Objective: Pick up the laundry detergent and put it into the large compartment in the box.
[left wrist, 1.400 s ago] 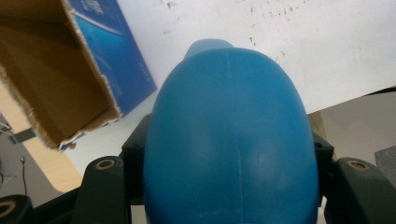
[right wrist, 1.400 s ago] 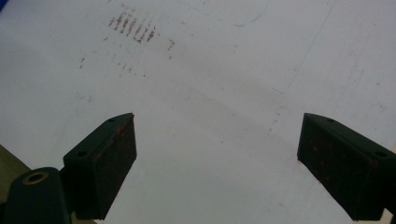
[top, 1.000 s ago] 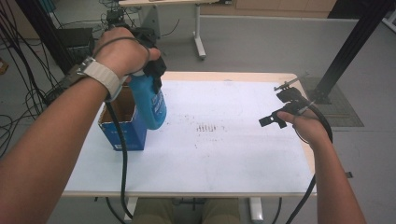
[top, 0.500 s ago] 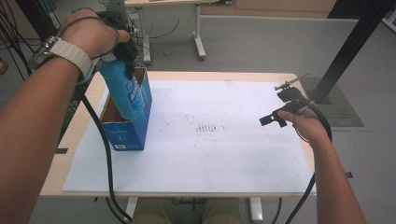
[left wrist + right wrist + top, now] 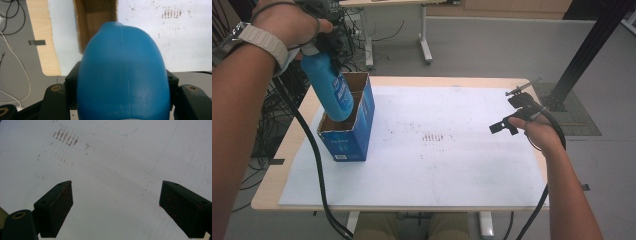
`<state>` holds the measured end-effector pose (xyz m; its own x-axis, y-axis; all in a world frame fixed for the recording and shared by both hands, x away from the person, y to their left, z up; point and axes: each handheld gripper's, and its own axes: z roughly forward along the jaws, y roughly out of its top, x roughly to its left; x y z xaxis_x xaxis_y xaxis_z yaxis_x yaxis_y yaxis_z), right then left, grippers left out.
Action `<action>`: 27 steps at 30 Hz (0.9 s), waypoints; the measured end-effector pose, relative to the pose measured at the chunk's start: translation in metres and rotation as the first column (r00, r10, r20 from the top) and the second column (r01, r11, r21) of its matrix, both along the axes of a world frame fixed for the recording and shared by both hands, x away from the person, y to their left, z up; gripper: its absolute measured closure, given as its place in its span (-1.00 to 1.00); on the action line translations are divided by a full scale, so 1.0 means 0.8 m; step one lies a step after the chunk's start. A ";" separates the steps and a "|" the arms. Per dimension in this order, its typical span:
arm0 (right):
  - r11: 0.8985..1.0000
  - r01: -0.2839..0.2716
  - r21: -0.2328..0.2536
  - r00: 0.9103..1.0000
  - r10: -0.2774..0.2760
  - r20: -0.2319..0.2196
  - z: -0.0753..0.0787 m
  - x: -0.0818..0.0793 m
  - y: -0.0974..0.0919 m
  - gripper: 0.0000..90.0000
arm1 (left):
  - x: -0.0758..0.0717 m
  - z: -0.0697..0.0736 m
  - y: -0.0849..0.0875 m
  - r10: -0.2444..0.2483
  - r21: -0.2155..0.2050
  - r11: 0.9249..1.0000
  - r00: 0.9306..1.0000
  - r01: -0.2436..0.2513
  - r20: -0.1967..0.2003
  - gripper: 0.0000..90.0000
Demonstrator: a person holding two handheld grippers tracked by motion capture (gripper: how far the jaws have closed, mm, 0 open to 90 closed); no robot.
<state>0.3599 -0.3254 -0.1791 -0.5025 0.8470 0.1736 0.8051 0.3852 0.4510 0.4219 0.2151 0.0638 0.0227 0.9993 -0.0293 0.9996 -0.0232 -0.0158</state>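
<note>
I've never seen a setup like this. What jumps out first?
A bright blue bottle, clamped in the left gripper, hangs tilted over an open blue cardboard box at the table's left side, its base dipping into the opening. At the right edge, the right gripper waits with jaws wide apart above the white sheet.

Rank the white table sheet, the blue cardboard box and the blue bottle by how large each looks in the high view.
1. White sheet
2. Blue cardboard box
3. Blue bottle, though it is raised nearer the camera, so this is uncertain.
</note>
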 end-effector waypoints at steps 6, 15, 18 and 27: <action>1.000 0.001 0.000 1.000 -0.001 -0.003 -0.002 0.002 0.000 -0.74 | 0.007 -0.009 0.014 0.017 0.008 1.000 1.000 -0.017 0.009 -0.12; 1.000 0.009 0.001 1.000 -0.009 -0.002 -0.002 0.001 -0.001 -0.74 | 0.017 -0.033 0.028 0.040 0.011 0.999 0.999 -0.041 0.028 -0.12; 1.000 0.014 0.007 1.000 -0.014 -0.007 -0.005 0.002 -0.004 -0.74 | 0.023 -0.047 0.029 0.041 0.016 0.999 0.998 -0.041 0.037 -0.12; 1.000 0.028 0.015 0.999 -0.027 -0.016 -0.015 0.003 -0.010 -0.74 | 0.038 -0.086 0.027 0.028 0.022 0.999 0.999 -0.028 0.022 -0.12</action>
